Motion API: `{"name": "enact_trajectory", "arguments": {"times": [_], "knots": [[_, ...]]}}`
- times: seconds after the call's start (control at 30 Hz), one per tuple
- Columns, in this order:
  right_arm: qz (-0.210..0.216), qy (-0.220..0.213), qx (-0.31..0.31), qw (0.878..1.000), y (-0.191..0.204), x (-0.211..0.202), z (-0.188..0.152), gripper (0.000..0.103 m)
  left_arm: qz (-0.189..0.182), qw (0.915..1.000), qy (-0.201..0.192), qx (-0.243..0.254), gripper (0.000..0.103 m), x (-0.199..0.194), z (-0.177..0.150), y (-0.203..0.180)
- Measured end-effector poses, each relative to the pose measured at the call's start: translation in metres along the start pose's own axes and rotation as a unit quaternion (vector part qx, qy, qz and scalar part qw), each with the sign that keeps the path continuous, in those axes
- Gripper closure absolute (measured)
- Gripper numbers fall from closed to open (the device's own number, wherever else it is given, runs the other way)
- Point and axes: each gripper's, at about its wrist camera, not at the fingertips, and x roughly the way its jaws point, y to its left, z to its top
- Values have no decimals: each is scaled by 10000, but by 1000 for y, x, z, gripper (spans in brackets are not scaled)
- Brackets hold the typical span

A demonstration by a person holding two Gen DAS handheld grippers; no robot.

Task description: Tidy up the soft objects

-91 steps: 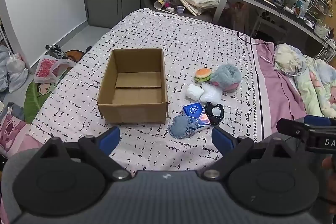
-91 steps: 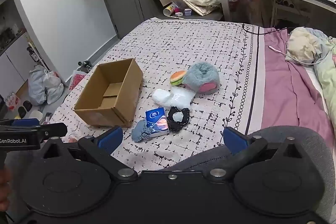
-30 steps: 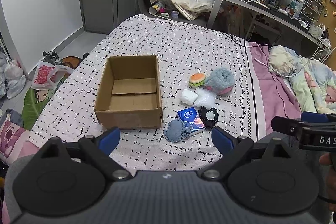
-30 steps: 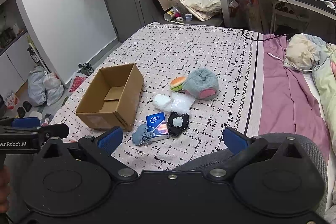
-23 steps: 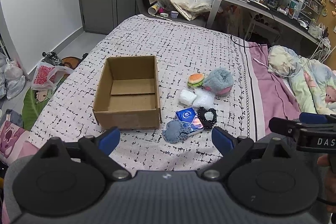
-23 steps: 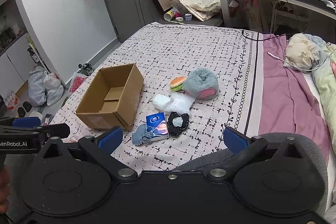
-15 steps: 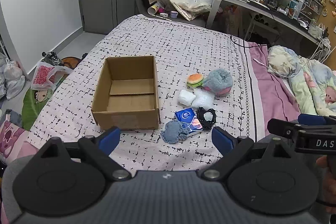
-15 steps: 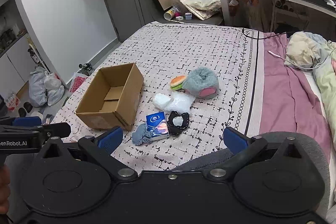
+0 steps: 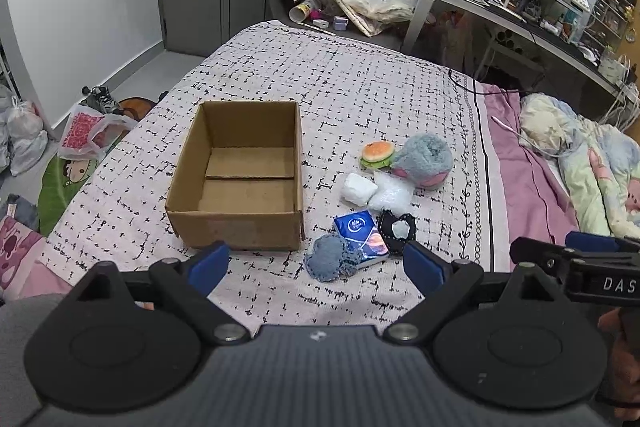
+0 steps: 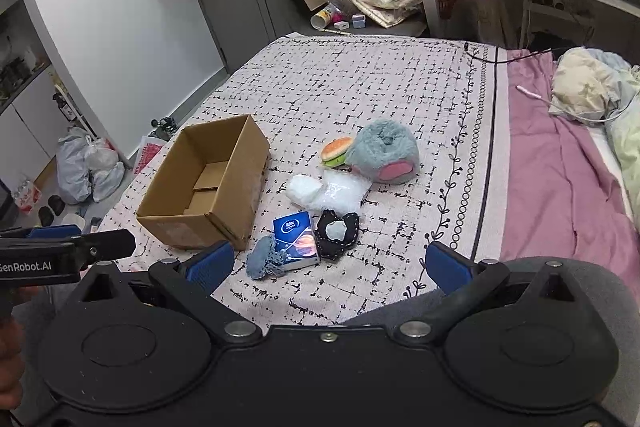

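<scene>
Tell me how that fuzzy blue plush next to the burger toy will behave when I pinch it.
The fuzzy blue plush looks stuffed and shaggy, so it will probably squash between the fingers rather than resist. It is the bulkiest item in the pile yet likely light. Its rounded shape may roll against the burger toy if pushed.

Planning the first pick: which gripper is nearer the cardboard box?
Left. The left gripper hangs just before the cardboard box, whose near wall sits by its left fingertip. The right gripper is off to the box's right, facing the soft items.
</scene>
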Motion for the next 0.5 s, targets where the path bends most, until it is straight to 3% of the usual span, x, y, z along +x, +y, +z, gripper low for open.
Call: {"name": "enact_trajectory", "arguments": {"times": [0.5], "knots": [[181,234,675,9973,-26,51,26,1,-113,9996,117,-243,12,52,11,-1]]}}
